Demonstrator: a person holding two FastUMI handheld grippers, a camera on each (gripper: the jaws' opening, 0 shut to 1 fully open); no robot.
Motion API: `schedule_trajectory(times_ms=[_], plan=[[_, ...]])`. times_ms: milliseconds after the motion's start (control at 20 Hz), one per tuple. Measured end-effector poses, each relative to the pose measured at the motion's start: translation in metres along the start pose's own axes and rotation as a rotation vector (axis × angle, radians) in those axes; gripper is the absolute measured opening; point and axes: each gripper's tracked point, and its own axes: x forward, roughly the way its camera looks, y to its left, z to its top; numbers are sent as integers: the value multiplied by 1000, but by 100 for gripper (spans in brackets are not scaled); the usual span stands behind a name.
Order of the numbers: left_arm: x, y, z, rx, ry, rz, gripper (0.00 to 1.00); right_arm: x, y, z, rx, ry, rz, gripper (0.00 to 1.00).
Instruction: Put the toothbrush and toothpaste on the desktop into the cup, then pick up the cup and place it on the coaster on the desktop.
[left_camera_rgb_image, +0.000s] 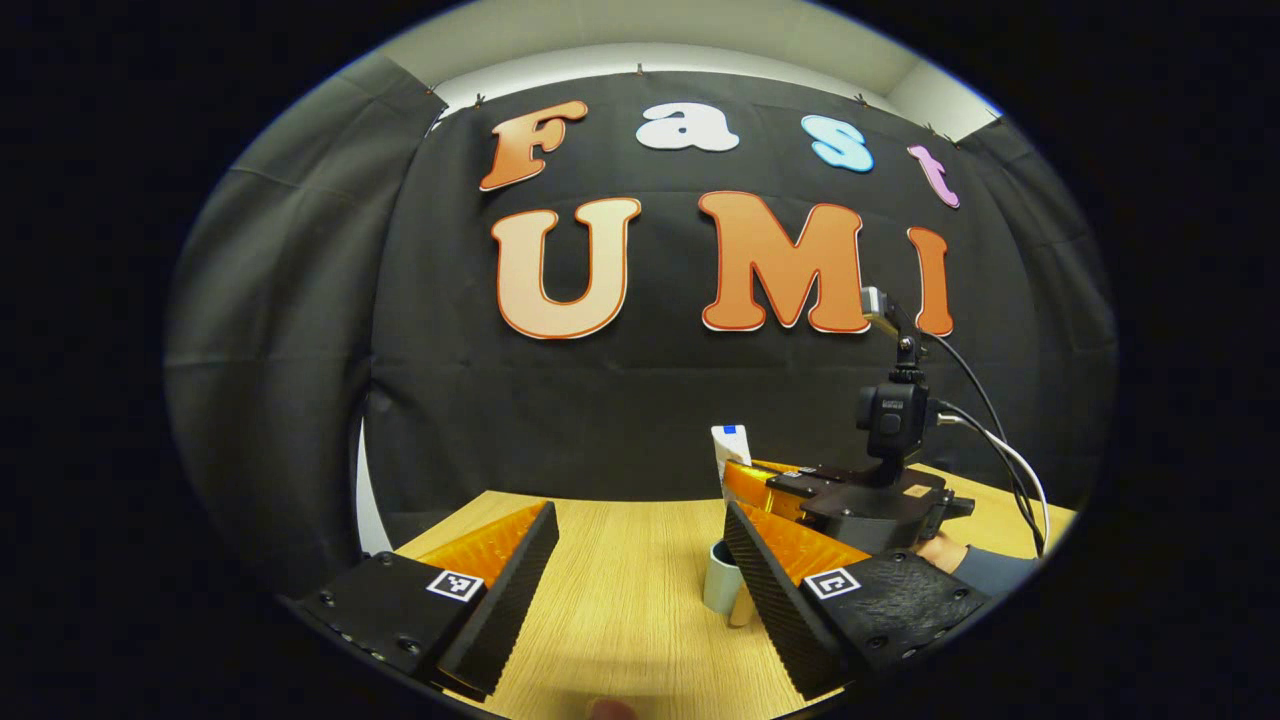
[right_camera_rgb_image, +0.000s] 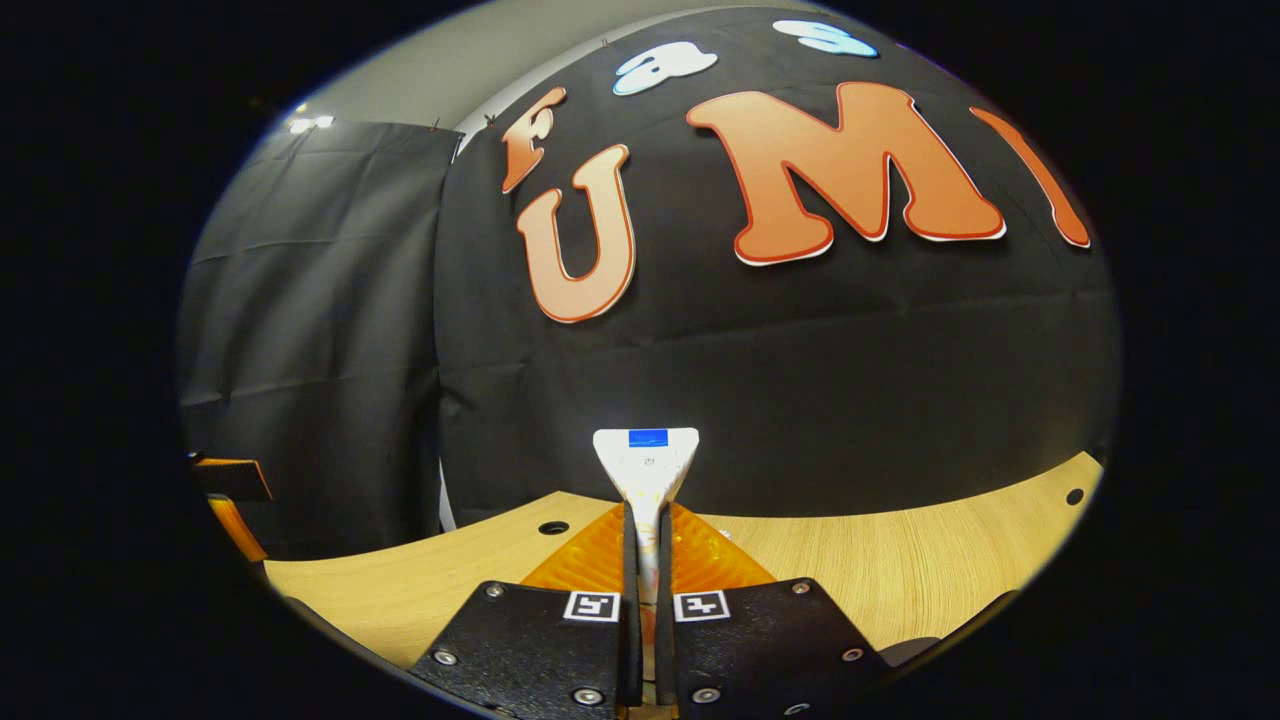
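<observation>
Right gripper view had the right gripper (right_camera_rgb_image: 646, 570) at bottom centre, its two fingers drawn close and pressing on a white flat-crimped toothpaste tube (right_camera_rgb_image: 646, 462), whose long axis stood upright and whose crimped end rose above the fingertips. Behind it the light wooden desktop (right_camera_rgb_image: 900, 560) ran off to the right with bare room; a dark hole (right_camera_rgb_image: 552, 527) sat near its far edge at centre left.

Left gripper view showed the left gripper (left_camera_rgb_image: 640, 560) along the bottom, spread wide and holding nothing. A pale blue-grey round cup (left_camera_rgb_image: 722, 585) stood just beside its right-hand finger, partly hidden by it. Right of centre the right gripper (left_camera_rgb_image: 745, 478) hung above that cup with the tube (left_camera_rgb_image: 730, 445) sticking up, so the tube probably needed to go straight down. Whether the tube's lower end had entered the rim could not be told. The toothbrush's place could not be told either.
</observation>
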Motion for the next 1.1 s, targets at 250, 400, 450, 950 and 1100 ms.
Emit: schedule_trajectory(times_ms=[250, 400, 450, 950, 1100], plan=[[-3, -5, -12, -11, 36, 1, 100, -2, -5, -20, -43, 64, -18, 9], [0, -13, -19, -46, 65, -27, 100, -11, -2, -25, -58, 91, -13, 11], [0, -15, -23, -58, 78, -33, 100, -13, -4, -25, -64, 97, -18, 12], [6, -33, -46, -105, 187, -56, 98, -50, -13, 0, -104, 109, -28, 30], [11, -36, -50, -111, 216, -57, 98, -66, -17, 24, -127, 75, -34, 35]])
